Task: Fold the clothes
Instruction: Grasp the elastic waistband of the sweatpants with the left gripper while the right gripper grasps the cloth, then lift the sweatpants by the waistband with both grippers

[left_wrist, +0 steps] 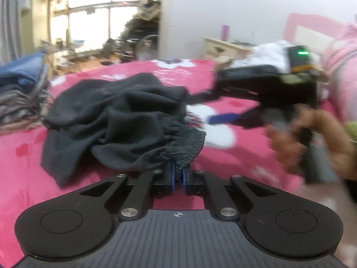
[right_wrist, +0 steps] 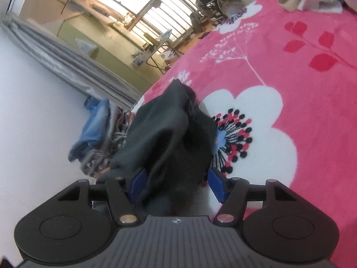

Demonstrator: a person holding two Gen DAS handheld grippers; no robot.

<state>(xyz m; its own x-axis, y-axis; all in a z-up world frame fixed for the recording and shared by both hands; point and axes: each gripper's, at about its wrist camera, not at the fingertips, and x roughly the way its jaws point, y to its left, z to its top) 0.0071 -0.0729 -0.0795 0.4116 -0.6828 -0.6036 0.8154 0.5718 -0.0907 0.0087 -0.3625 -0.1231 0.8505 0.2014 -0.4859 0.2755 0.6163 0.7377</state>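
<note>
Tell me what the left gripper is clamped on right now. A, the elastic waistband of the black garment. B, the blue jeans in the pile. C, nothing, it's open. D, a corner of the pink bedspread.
A: in the left wrist view the left gripper has its blue pads closed on the gathered elastic waistband of the black garment, which lies crumpled on the pink bedspread.

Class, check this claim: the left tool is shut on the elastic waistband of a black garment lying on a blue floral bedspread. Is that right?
One detail is wrong: the bedspread is pink, not blue. The left wrist view shows the left tool shut on the black garment's elastic waistband, as stated.
</note>
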